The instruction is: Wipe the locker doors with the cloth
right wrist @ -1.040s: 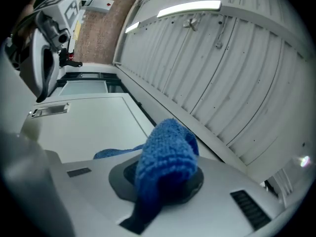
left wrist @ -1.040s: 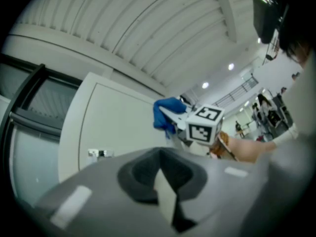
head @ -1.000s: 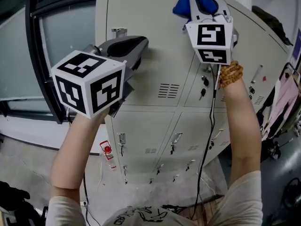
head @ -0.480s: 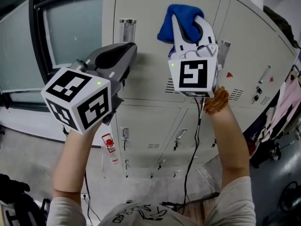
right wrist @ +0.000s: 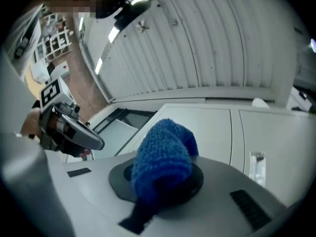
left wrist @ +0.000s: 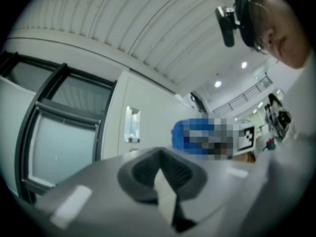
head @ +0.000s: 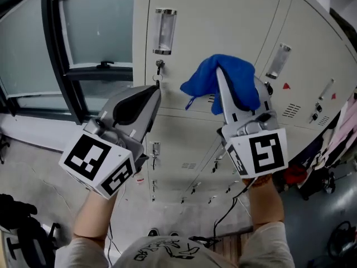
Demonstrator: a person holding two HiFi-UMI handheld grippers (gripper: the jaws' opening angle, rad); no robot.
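A blue cloth (head: pixel 205 84) is held clamped in the right claw (head: pixel 234 84), in front of the pale grey lockers (head: pixel 223 15). The cloth is seen as a thick, nubbly terry fabric, bunched into a rounded lump that is pushed up and out past the jaw tips. One loose corner is left hanging down on the side toward the left claw (head: pixel 150 96). In the right gripper view the lump is shown filling the space between the dark pads, with a darker fold trailing back toward the camera. The cloth is raised level with the seam between the upper doors and the row below, just beside a lock with a key (head: pixel 159 67). Whether the door is touched by it cannot be told.

The left claw is held just beside the right one, nearer the window (head: pixel 95 35). Its jaws are brought together at the tips and nothing is gripped between them. A tall clear handle (head: pixel 163 31) is seen on the upper door above it.
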